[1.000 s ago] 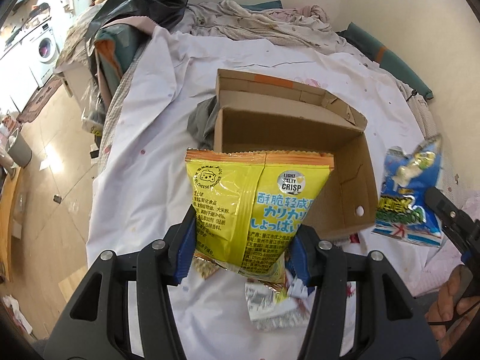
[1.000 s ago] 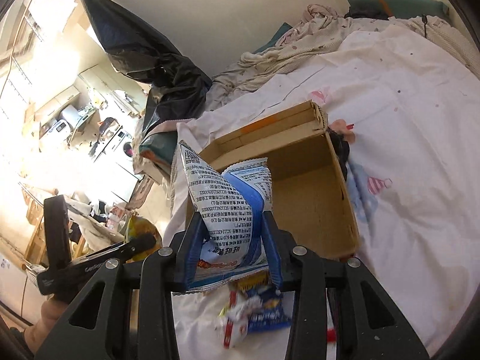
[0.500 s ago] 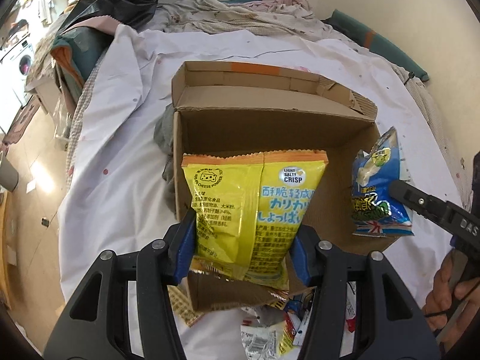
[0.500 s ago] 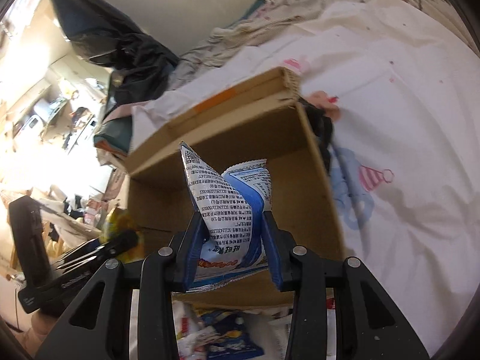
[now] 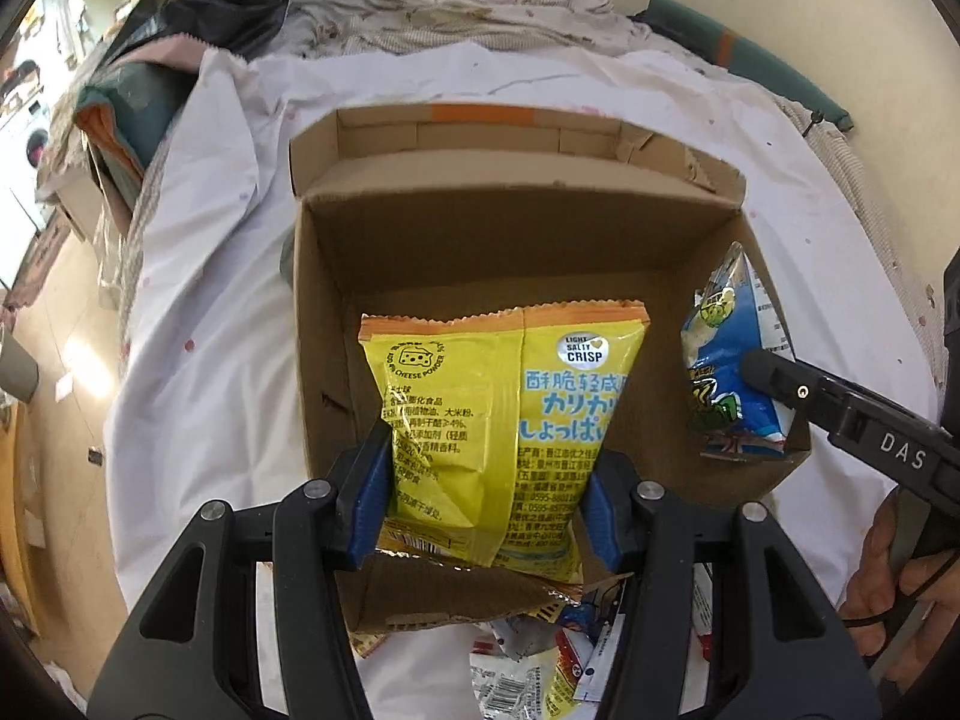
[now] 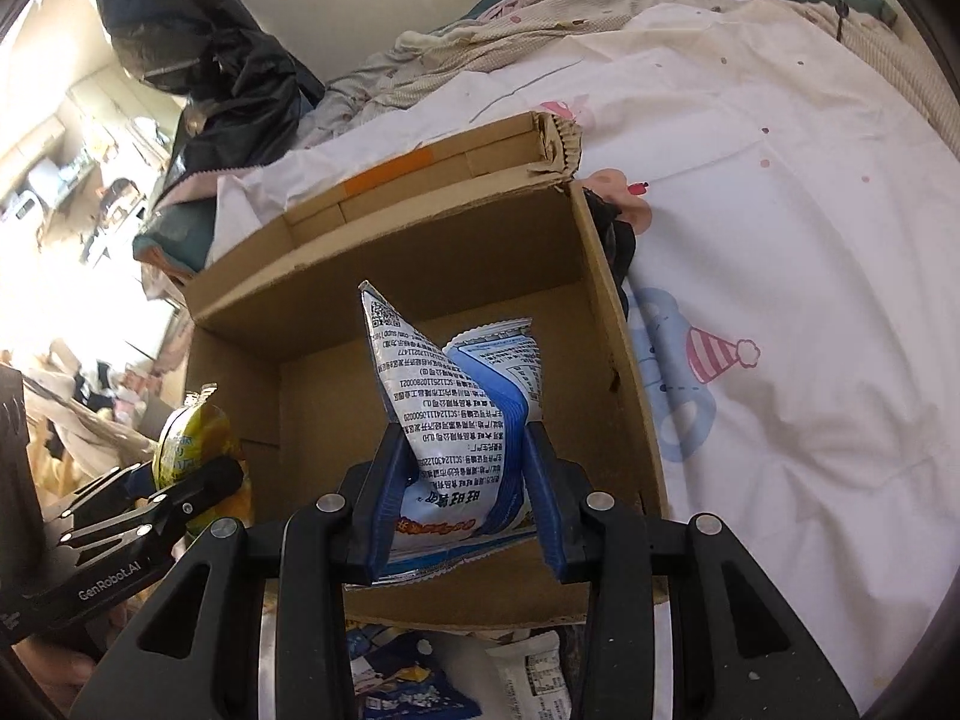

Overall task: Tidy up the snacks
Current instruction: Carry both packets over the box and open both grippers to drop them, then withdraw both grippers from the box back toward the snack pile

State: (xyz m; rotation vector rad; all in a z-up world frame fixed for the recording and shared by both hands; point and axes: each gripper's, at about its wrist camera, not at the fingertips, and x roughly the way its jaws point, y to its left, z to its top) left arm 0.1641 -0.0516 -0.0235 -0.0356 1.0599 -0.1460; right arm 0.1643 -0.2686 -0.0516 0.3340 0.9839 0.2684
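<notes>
My left claw is clamped on a yellow snack bag, its blue pads pressing the crinkled lower half from both sides, and the bag stands upright over the open cardboard box, its orange-edged top seam above the box floor near the left wall. My right claw grips a blue-and-white snack bag low on its body, so that the packet's printed back faces me and its top corner sticks up in a point; this bag too hangs over the inside of the box, close to the right wall. From the left wrist view I see that same blue bag at the box's right side with the right claw's black finger across it, and from the right wrist view I see the yellow bag at the box's left edge behind the left claw's finger. The box sits on a white bedsheet with its far flap folded up, an orange strip of tape along it. Just in front of the box's near wall lies a heap of loose snack packets on the sheet. A black plastic bag and crumpled bedding lie at the far end of the bed.
</notes>
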